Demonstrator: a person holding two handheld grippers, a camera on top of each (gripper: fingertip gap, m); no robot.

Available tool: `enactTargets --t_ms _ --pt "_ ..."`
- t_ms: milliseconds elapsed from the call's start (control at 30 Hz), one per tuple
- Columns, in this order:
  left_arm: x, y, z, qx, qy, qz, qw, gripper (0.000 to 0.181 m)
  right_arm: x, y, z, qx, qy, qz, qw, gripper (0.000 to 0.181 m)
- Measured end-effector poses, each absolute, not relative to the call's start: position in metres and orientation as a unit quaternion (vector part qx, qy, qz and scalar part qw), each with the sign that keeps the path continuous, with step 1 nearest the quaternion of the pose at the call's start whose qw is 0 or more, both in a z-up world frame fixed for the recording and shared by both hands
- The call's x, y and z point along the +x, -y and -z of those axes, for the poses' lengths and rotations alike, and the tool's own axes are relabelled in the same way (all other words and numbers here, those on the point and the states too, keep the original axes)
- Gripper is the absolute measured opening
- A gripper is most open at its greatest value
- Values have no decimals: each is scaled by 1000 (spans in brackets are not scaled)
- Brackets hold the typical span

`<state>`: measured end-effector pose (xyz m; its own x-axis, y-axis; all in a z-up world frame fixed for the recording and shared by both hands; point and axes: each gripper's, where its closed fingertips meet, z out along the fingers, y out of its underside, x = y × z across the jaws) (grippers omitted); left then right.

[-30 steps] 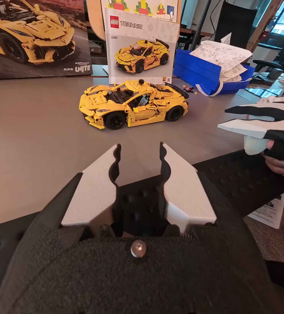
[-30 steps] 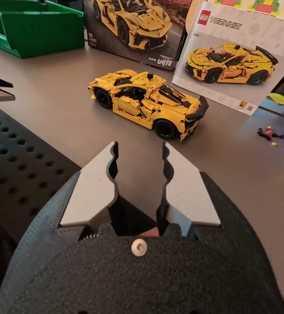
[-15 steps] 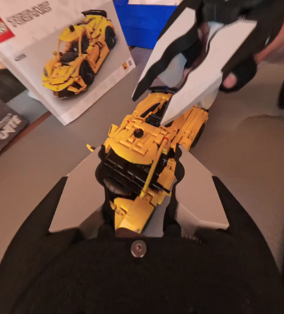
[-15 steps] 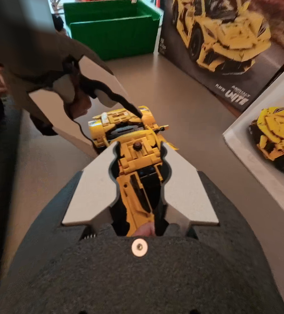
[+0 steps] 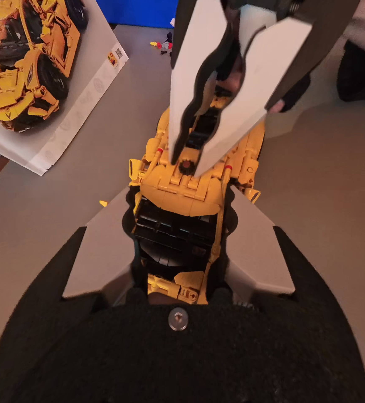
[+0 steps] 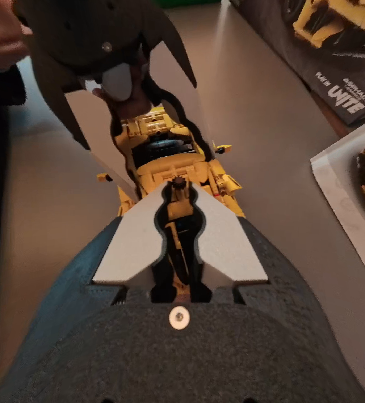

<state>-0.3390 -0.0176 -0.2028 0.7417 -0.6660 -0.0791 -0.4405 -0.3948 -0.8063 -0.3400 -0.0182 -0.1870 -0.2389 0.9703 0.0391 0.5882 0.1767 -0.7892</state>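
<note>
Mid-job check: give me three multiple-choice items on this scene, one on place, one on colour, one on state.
1. Where do the right gripper's tips sit?
A at the small black gear knob atop the brick-built toy car
B at a rear wheel
C at a loose brick

2. The car's body colour?
A red
B yellow
C blue

3. The left gripper's jaws?
A shut empty
B spread wide astride the car
C out of view

Answers: A, the tips flank the knob; B, yellow panels show; B, its fingers stand either side of the cabin.
</note>
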Motion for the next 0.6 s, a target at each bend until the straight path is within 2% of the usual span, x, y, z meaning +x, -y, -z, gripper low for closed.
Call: enactTargets --t_ms 133,267,400,500,533,600 --pt "-339 19 206 -830 -331 134 429 79 -341 20 180 -531 710 -349 304 12" --pt "-338 18 206 -829 -335 125 429 77 -338 16 132 -521 656 -435 331 12" --pt "-340 18 202 -827 -331 121 438 82 -328 19 125 -521 638 -476 307 12" --pt "-333 22 171 -801 -301 186 482 82 -327 25 117 -518 605 -532 287 11" --pt "-328 24 156 -784 -289 218 504 81 -327 27 114 -519 590 -554 277 12" --pt "-318 27 133 -751 -275 263 540 65 -325 32 110 -517 564 -592 255 12"
